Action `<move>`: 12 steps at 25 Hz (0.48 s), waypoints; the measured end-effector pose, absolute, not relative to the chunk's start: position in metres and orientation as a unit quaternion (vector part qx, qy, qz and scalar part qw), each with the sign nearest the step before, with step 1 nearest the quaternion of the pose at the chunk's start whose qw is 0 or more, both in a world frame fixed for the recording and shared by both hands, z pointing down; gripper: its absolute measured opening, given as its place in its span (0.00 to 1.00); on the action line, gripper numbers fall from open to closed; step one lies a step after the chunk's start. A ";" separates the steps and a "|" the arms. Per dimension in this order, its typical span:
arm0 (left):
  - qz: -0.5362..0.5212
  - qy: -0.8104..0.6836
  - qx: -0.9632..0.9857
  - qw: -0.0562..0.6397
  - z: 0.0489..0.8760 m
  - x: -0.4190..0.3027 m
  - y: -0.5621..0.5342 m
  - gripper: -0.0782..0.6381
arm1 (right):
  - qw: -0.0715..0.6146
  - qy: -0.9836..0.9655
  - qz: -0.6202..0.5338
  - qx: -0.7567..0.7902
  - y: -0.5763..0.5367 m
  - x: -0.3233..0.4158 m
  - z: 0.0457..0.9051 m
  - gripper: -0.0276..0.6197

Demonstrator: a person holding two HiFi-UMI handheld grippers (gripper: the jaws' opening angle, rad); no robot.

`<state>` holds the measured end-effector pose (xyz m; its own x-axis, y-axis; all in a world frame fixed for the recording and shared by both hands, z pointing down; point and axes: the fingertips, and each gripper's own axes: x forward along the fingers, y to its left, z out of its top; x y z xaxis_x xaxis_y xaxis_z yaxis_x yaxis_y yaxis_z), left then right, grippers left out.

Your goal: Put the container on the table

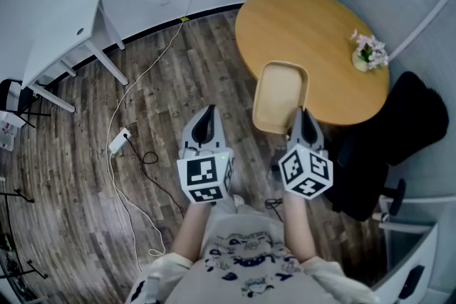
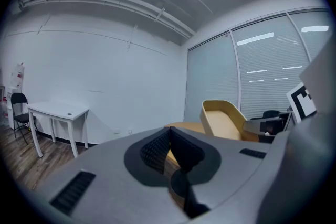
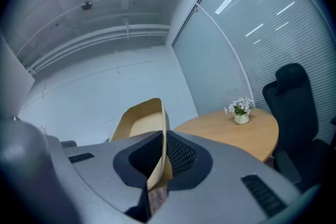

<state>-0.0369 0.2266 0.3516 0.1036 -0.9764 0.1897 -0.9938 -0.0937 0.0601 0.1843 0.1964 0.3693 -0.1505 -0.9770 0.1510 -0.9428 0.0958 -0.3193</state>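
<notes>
The container [image 1: 280,95] is a shallow tan tub, held up tilted over the near edge of the round wooden table [image 1: 313,32]. My right gripper [image 1: 302,114] is shut on its near rim. In the right gripper view the thin rim of the container [image 3: 139,118] runs between the pads of the right gripper [image 3: 164,136], with the table [image 3: 236,134] beyond. My left gripper [image 1: 207,112] hangs left of the container, apart from it, over the floor. In the left gripper view the left gripper [image 2: 168,131] is shut with nothing in it, and the container [image 2: 226,118] shows at the right.
A small pot of flowers [image 1: 369,53] stands at the table's far right side. A black office chair [image 1: 399,132] is by the table's right. A white desk [image 1: 64,39] stands at the far left wall. A power strip [image 1: 118,141] and its cables lie on the wood floor.
</notes>
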 end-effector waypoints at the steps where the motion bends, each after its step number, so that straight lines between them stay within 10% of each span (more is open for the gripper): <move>1: 0.051 -0.667 0.738 0.087 0.353 -0.037 0.220 0.11 | 0.048 0.738 -0.173 -0.651 0.190 0.185 0.370 0.07; 12: 0.049 -0.650 0.752 0.097 0.357 -0.047 0.116 0.11 | 0.049 0.724 -0.172 -0.667 0.092 0.174 0.372 0.07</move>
<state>-0.0473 0.1158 0.3569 0.1507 -0.9681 0.2004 -0.9872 -0.1366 0.0827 0.1739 0.0922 0.3721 -0.1066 -0.9817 0.1579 -0.9479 0.0524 -0.3143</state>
